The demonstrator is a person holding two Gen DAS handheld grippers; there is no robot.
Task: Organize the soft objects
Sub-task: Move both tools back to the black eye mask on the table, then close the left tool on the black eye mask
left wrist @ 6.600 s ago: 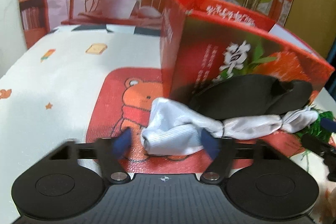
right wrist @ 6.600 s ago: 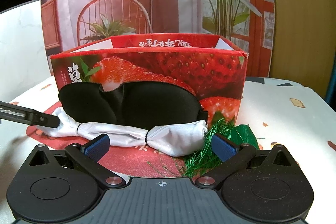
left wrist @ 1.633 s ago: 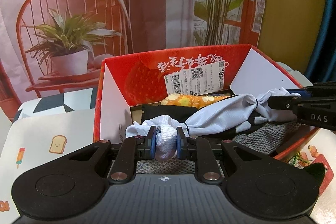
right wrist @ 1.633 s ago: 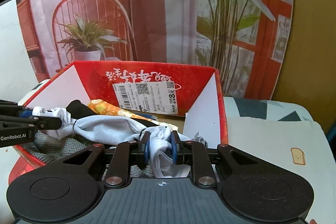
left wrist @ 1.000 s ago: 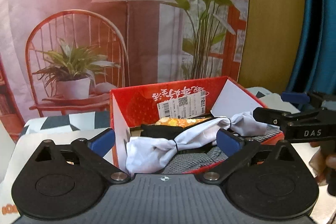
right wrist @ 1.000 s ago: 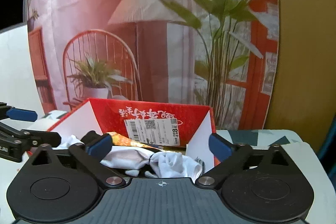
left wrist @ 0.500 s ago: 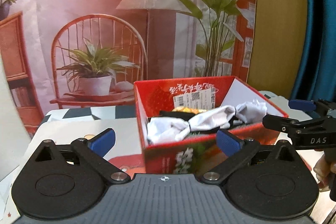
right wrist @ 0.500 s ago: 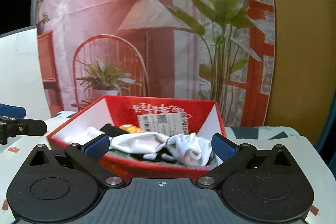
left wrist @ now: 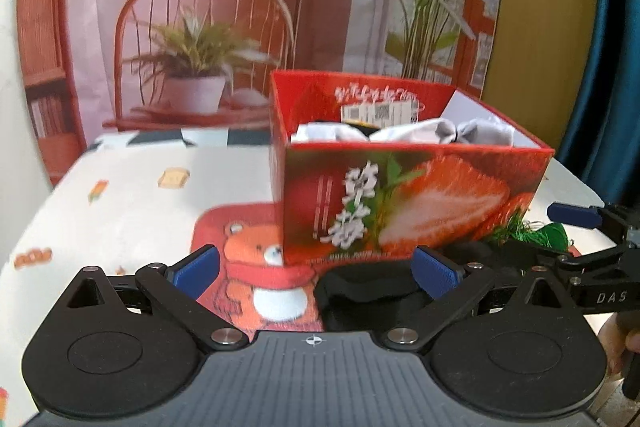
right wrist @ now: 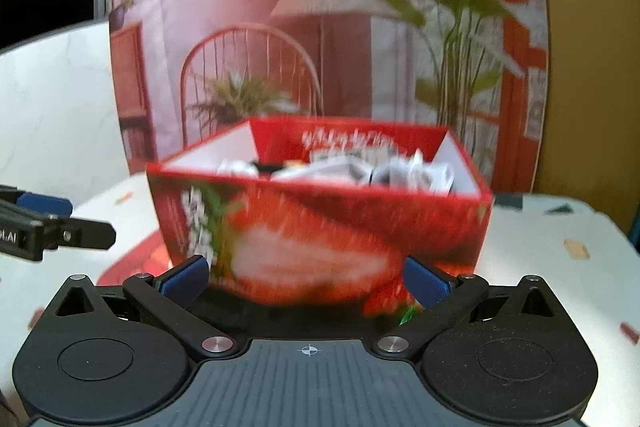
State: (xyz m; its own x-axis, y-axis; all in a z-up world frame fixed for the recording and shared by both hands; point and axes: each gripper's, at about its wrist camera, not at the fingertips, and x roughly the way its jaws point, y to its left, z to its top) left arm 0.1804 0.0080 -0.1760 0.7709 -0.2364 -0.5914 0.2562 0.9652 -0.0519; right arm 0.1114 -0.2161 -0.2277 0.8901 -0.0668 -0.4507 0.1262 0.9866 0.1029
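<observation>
Left claw point(left wrist: 316, 269) gapes wide, gripping nothing — a black eye mask point(left wrist: 364, 291) lies on the table point(left wrist: 120, 187) between its fingers. Right claw point(right wrist: 306, 277) equally wide and empty. Beyond — strawberry box point(left wrist: 400, 203) with white cloth point(left wrist: 404, 131) inside.

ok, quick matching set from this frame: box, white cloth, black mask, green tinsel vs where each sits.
Things:
1. box
2. white cloth
3. black mask
4. green tinsel

Places:
A. inside the box
B. by the box's right front corner
C. on the bear mat
D. in front of the box, between the left gripper fingers

Pairs: 1-C, 2-A, 3-D, 4-B
</observation>
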